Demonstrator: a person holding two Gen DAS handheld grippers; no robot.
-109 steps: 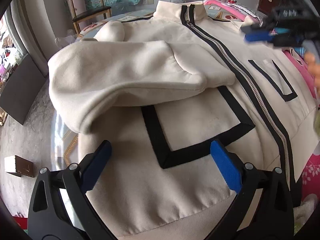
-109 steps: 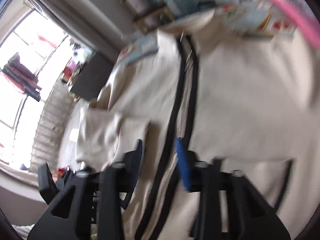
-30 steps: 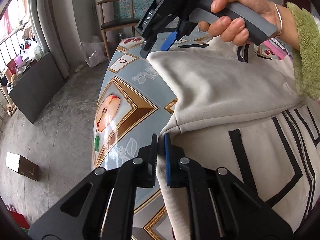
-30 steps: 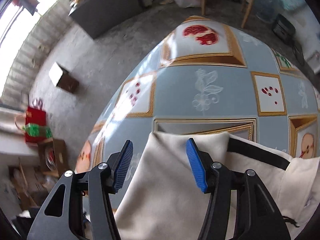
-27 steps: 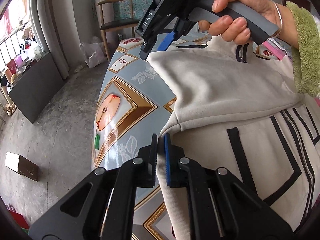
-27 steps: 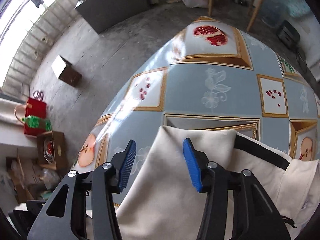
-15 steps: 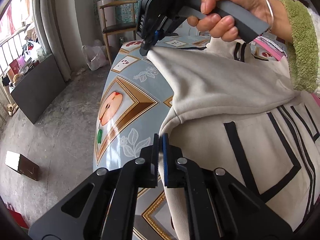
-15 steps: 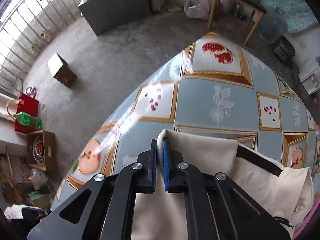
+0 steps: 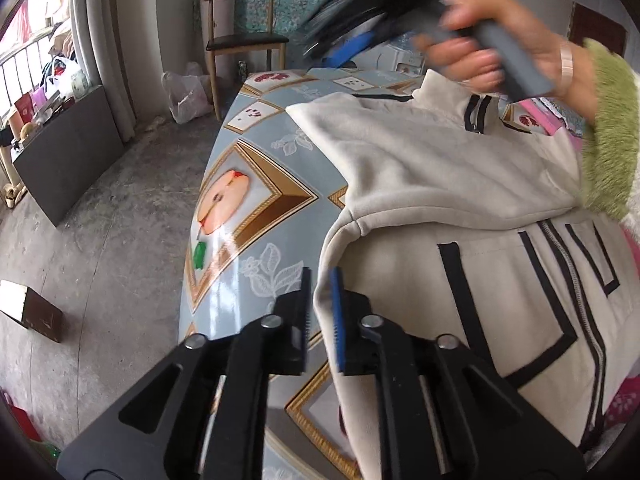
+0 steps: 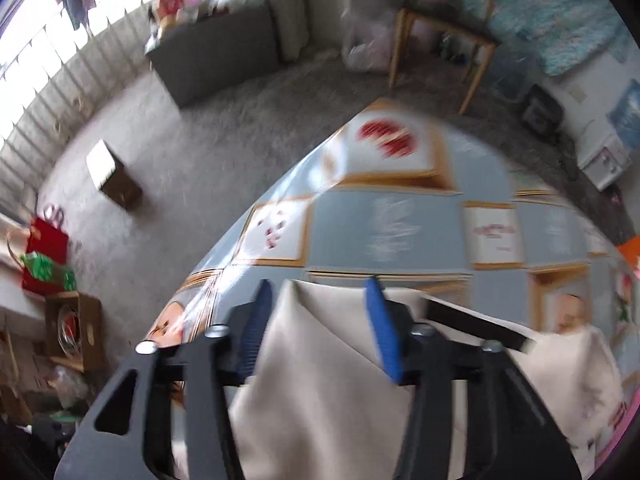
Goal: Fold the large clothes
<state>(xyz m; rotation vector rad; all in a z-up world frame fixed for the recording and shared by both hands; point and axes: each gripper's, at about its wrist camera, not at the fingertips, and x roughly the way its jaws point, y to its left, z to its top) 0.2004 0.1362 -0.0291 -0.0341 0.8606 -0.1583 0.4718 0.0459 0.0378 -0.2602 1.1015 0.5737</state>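
While both tongs part, the cream jacket (image 9: 440, 168) lies folded on the tabletop (image 9: 256, 200).

Just opening, the left tongs (image 9: 320, 304) stand slightly apart astride the jacket's side edge, pads not pressing the cloth; the right tongs (image 10: 316, 320), blurred and also just opening, gape wide above the folded corner, which sits loose between them. Beyond, a hand (image 9: 492, 56) with a green fleecy sleeve (image 9: 608, 136) holds the right tool over the collar. Farther off stand a wooden chair (image 9: 240, 40) and a small box (image 9: 28, 312) on the floor.
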